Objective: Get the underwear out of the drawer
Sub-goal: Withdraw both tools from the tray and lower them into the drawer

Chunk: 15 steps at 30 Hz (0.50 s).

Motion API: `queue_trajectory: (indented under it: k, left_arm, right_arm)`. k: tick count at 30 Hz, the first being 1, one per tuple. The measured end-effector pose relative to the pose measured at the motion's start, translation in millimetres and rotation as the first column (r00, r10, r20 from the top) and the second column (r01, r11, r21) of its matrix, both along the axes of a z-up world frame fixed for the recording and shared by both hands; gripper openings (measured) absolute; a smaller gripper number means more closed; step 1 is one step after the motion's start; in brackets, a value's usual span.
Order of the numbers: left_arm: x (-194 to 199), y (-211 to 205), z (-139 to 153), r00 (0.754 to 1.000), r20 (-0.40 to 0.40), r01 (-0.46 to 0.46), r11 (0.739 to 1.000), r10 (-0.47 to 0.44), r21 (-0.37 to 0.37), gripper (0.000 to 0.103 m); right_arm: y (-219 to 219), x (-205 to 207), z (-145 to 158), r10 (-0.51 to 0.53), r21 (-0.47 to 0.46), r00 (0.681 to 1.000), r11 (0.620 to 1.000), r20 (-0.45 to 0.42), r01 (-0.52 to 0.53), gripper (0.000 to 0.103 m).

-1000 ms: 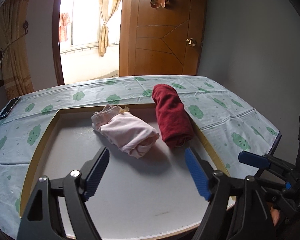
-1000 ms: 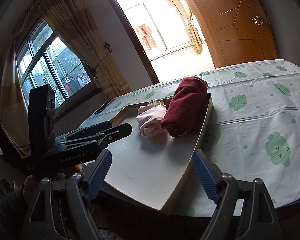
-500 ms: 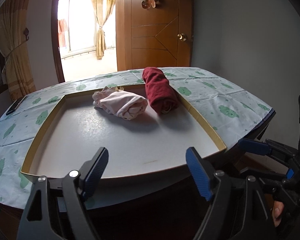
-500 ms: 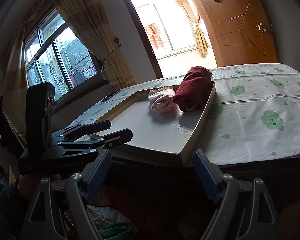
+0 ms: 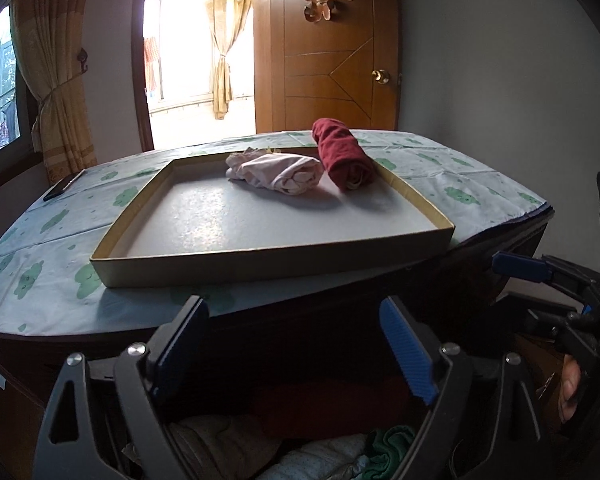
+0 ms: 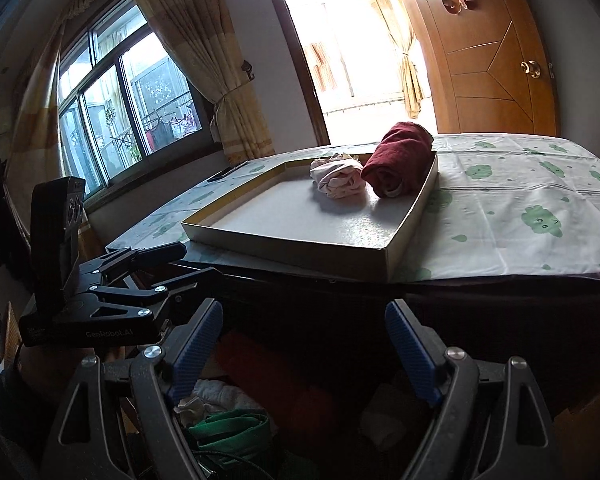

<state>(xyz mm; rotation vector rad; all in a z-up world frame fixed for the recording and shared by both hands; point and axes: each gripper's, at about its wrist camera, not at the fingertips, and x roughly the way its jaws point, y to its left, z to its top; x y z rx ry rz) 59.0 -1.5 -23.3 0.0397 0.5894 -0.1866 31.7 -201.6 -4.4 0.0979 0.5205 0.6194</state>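
Left tool (image 5: pixel 294 354) has just been widening its jaws, with nothing between them; right tool (image 6: pixel 304 354) also stands open and empty. Both point down over the near edge of the bench (image 5: pixel 480 176) toward the open drawer (image 6: pixel 284 412) below it, which suggests a reach for the next garment.

Two rolled pieces already lie in the shallow cardboard tray (image 5: pixel 268 258) on the bench: a pale pink roll (image 5: pixel 276 172) at the far middle and a dark red roll (image 5: pixel 346 156) just to its right, against the tray's right wall. Pink and red appear to touch or nearly touch; which of the two cannot be told. Judged from this, the tray serves as the drop-off, filled from the far side so the near floor stays free.

Remaining underwear sits in the drawer, dim and partly hidden: a green piece (image 6: pixel 232 430), a dark red piece (image 6: pixel 268 376) and pale pieces (image 5: pixel 220 440). Which one gets picked cannot be told. A dark flat object (image 5: pixel 62 187) lies at the far left on the cloud-print cloth (image 5: pixel 40 240).
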Motion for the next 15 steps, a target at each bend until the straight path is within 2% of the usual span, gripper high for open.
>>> queue_trajectory:
  k: [15]
  left_arm:
    - [-32.6, 36.4, -24.9, 0.994, -0.037, -0.105, 0.994, 0.106, 0.017, 0.09]
  right_arm:
    - [-10.0, -45.2, 0.1, 0.064, -0.128, 0.998, 0.99, 0.02, -0.06, 0.085]
